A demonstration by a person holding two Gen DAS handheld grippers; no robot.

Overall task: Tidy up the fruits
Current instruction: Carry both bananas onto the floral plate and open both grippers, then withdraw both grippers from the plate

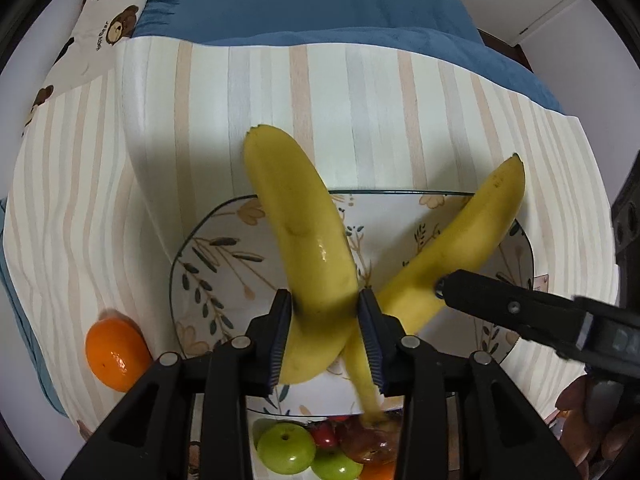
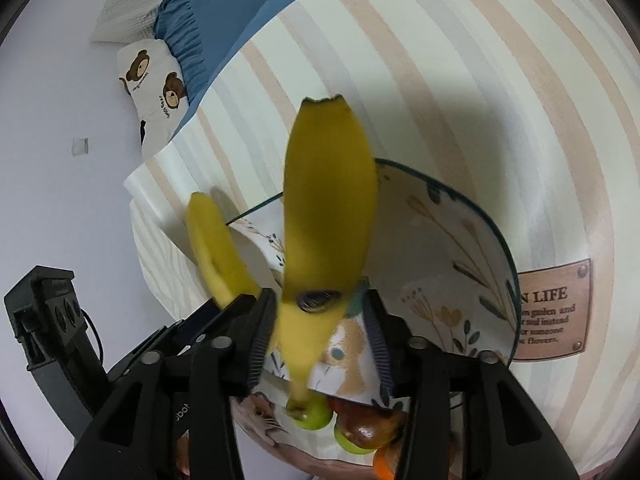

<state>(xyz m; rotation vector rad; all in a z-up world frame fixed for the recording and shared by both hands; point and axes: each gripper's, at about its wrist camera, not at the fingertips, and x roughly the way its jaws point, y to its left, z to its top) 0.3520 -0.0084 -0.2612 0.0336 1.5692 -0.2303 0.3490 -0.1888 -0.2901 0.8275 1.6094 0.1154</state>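
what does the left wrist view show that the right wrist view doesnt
Only the left wrist view shows the round orange fruit lying on the striped cloth left of the floral white plate.

Only the right wrist view shows the pink label with printed words beside the plate.

Both show two yellow bananas: one between the left gripper's pads, the other between the right gripper's. Both show the green apples lower down.

Striped cloth point(image 1: 100, 200), blue bedding point(image 1: 320, 0) — perhaps a bear-print pillow point(image 2: 154, 76).
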